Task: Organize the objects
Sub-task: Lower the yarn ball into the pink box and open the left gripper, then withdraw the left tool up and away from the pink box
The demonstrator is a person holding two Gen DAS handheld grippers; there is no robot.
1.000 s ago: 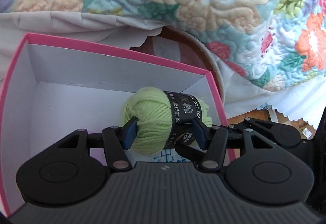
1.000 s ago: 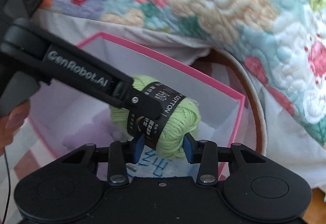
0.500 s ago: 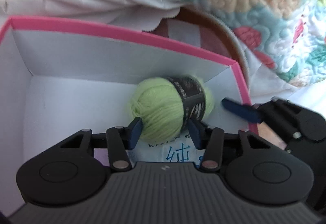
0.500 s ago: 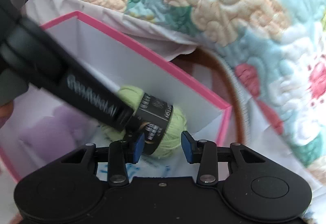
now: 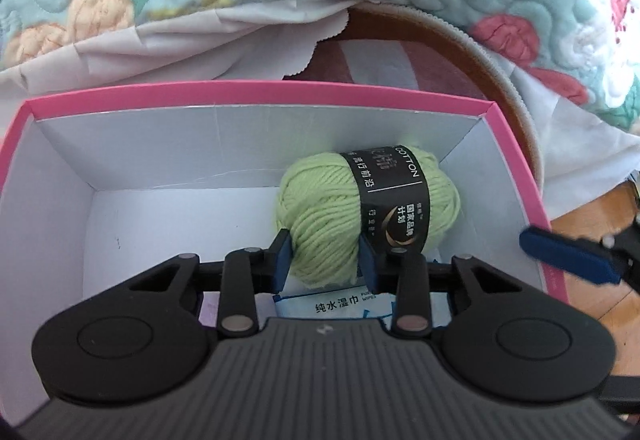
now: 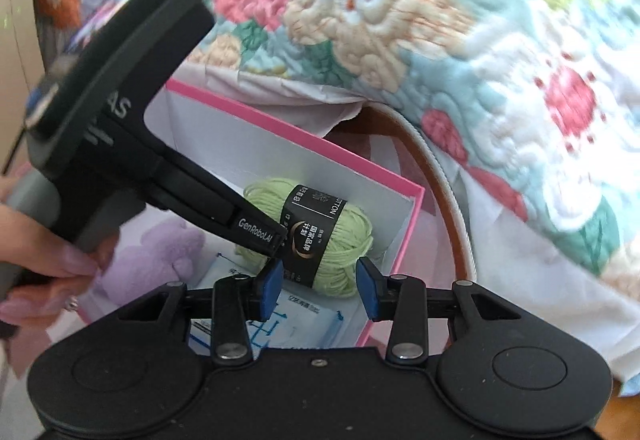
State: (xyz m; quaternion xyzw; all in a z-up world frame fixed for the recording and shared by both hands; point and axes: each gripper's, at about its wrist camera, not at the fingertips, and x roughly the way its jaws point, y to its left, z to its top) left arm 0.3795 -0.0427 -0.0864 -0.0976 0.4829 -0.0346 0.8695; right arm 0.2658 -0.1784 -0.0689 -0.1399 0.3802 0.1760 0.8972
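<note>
Yarn (image 5: 366, 216) is held in the box's (image 5: 256, 92) far right corner, long axis running left-right; left gripper (image 5: 324, 260) is pinched on its near left end. Right gripper (image 6: 318, 290) is seen empty, half open, outside the right wall

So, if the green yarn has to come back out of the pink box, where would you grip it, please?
Take the green yarn on its bare end left of the black label, coming from above on the box's open left side. It lies on its side in the far right corner of the pink box, so its other end is probably too near the right wall for a finger.
</note>
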